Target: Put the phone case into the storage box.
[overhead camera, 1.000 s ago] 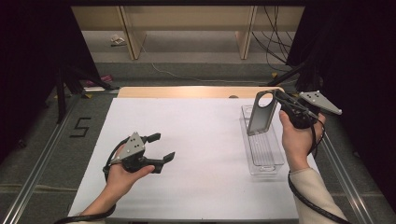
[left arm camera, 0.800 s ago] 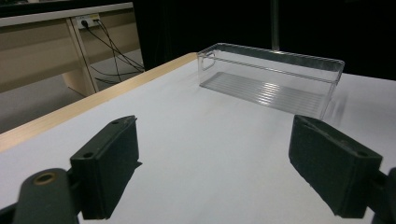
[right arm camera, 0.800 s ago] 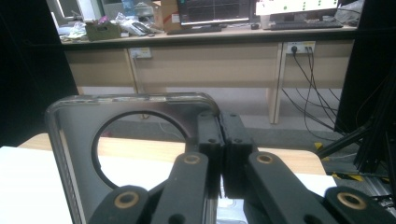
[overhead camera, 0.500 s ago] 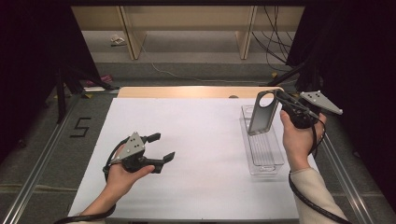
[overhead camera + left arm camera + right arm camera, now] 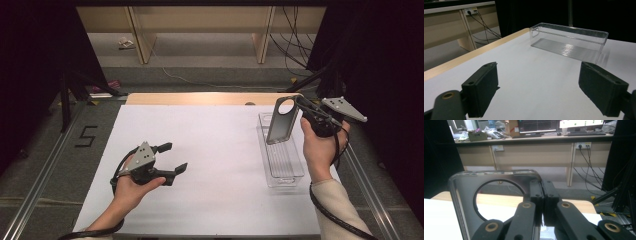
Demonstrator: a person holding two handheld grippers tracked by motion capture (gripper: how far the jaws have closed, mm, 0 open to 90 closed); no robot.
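Your right gripper (image 5: 302, 106) has matt black plastic jaws with brass-coloured rivets, and they pinch a dark, glossy translucent plastic case (image 5: 280, 120). The bin (image 5: 281, 160) is clear, shiny plastic with a ribbed floor. The table (image 5: 215, 150) has a smooth, matt white top with a pale wood edge.

I'm holding a dark grey phone case (image 5: 281, 121) with a big round camera hole near its top, clamped by its upper right edge, upright and slightly tilted, at the right of the high view. It hangs over the far end of a clear, ribbed-bottom plastic tray (image 5: 294, 175) lying lengthwise at the right; in my right gripper view the case (image 5: 464, 195) sits left of centre.
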